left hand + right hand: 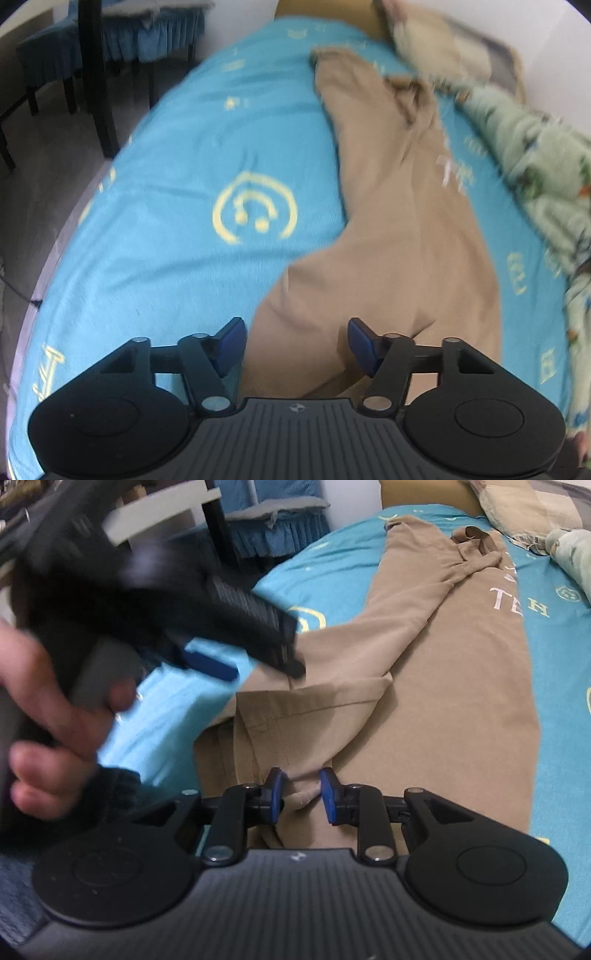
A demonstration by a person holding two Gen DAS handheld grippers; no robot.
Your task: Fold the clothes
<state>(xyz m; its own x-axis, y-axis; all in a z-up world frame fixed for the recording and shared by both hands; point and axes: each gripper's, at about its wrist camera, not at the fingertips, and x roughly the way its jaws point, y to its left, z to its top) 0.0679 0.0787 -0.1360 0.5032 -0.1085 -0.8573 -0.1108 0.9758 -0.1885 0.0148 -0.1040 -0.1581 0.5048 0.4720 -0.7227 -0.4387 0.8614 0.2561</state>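
Left wrist view: the left gripper point(296, 345) gapes wide above the tan garment point(406, 229) lying lengthwise on the blue bedsheet point(166, 240); chairs far left. Right wrist view: the right gripper point(301, 792) pinches the garment's near fold

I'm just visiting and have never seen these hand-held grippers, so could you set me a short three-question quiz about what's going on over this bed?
1. True or false: the left gripper is clamped shut on the tan long-sleeved cotton garment.
2. Multiple choice: what do the blue pads of the right gripper pinch? A) the turquoise bedsheet with yellow prints; B) a fold of the tan garment; C) nothing.
3. Fill in: the pale green patterned quilt lies along the ____ edge of the left wrist view.

Key
1. False: its jaws stand wide apart, with nothing between them.
2. B: a small bunch of tan cloth sits between the pads.
3. Right.
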